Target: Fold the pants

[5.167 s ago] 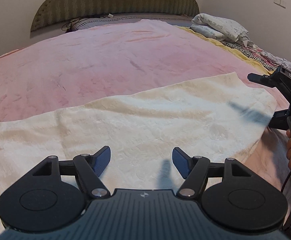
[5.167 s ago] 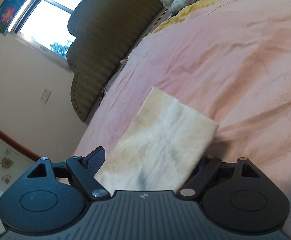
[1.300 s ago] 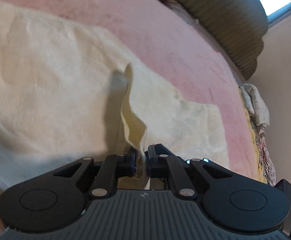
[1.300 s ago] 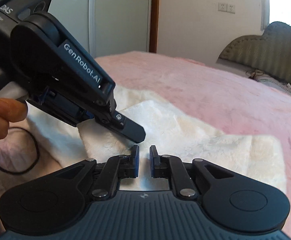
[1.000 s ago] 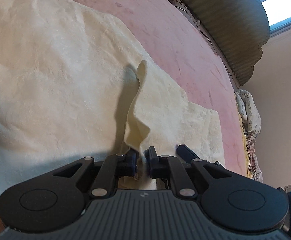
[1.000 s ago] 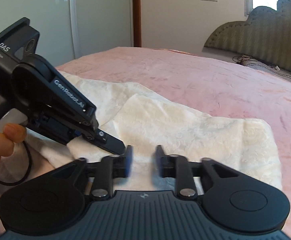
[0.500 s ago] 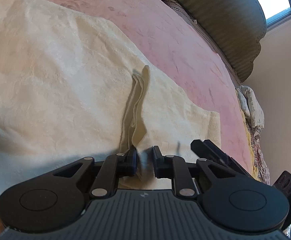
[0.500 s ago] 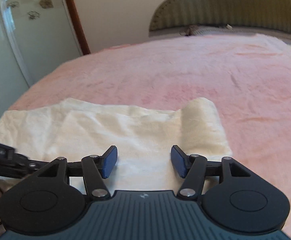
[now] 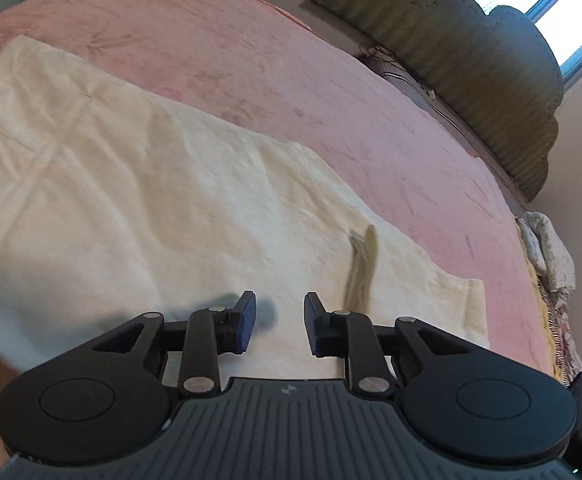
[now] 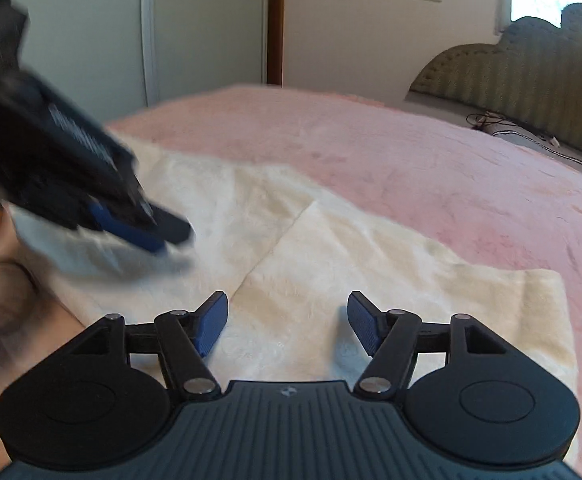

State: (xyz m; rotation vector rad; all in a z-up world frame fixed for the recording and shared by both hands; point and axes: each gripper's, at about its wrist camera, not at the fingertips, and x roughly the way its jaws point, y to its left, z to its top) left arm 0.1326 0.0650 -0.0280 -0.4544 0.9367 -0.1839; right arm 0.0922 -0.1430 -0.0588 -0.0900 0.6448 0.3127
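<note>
The cream pants [image 9: 139,200] lie flat on the pink bedspread [image 9: 291,80], with one end folded over onto the rest; the folded layer's edge [image 10: 275,248] runs diagonally in the right wrist view. A small upright ridge of cloth [image 9: 361,268] stands just right of my left gripper [image 9: 279,320], which is open and empty above the pants. My right gripper [image 10: 287,324] is wide open and empty over the folded layer [image 10: 371,280]. The left gripper also shows blurred at the left of the right wrist view [image 10: 139,232].
A green padded headboard [image 9: 471,64] stands at the far end of the bed, with a cable [image 10: 511,128] beside it. Folded bedding [image 9: 547,256] is piled at the bed's right side. A white wardrobe and door frame [image 10: 275,20] stand beyond the bed.
My left gripper has let go of the cloth edge, opened and pulled back to the left. My right gripper has opened wide. The lifted cloth has dropped onto the pants.
</note>
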